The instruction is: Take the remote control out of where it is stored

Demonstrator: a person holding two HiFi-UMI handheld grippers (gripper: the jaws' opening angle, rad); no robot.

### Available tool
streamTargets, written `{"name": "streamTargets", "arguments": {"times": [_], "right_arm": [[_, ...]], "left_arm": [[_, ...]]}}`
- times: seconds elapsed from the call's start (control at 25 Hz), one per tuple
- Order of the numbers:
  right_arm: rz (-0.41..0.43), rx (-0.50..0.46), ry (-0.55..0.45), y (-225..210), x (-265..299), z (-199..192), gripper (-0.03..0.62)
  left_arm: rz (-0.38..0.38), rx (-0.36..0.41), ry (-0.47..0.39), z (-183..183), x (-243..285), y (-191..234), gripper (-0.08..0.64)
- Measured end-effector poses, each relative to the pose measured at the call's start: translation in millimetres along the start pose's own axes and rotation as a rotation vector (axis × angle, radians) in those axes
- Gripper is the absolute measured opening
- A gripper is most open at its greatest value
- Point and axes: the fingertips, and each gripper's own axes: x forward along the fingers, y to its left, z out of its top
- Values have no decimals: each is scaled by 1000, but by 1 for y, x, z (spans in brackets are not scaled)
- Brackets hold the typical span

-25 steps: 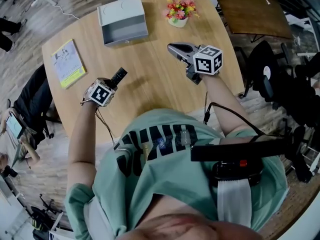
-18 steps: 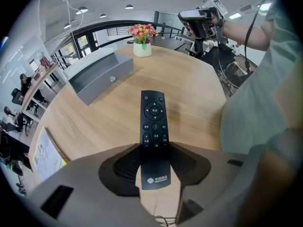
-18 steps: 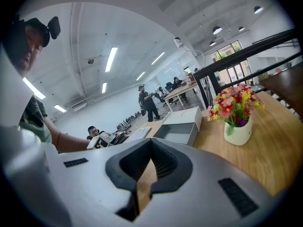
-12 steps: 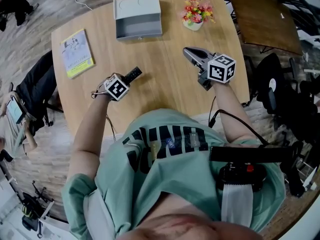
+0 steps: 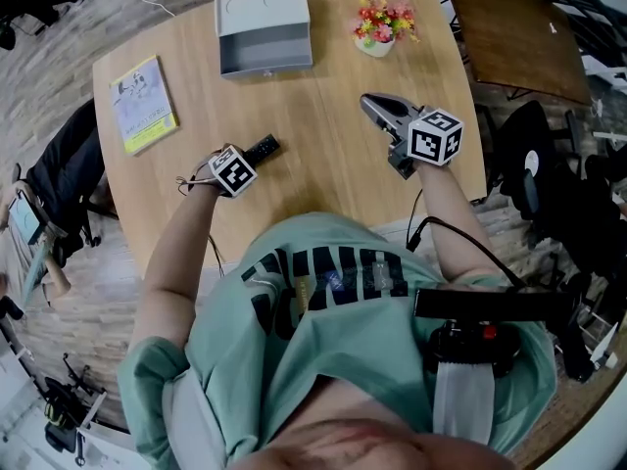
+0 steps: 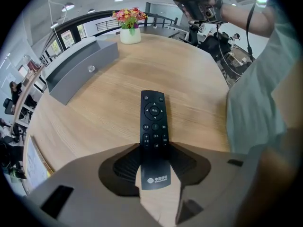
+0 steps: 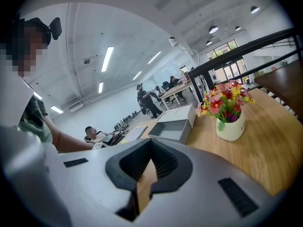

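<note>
we've got the slim black remote control [image 6: 154, 122] out of the open grey box [image 5: 265, 29], left gripper [image 6: 154, 169] clamped on its near end, right gripper [image 7: 147, 170] closed empty; likely only set-down left.

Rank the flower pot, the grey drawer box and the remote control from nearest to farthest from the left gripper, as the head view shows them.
1. remote control: between the fingers of the left gripper.
2. grey drawer box: beyond it, at the table's far edge.
3. flower pot: far right corner.
</note>
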Motion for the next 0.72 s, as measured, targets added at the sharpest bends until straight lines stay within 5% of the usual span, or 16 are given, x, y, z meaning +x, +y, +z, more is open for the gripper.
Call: {"name": "streamTargets", "arguments": {"times": [0.32,0.44,0.72], "right_arm": [[-5,7,-5,-2,-2,-1,3],[-2,6,-9,-1,-2,0,3],[11,-1,-12,1,3,4,3]], "left_arm": [[-5,6,7,0,2,1,187],[15,4,-25,8,-2,6,345],[37,0,-95,24,-18,12,362]]}}
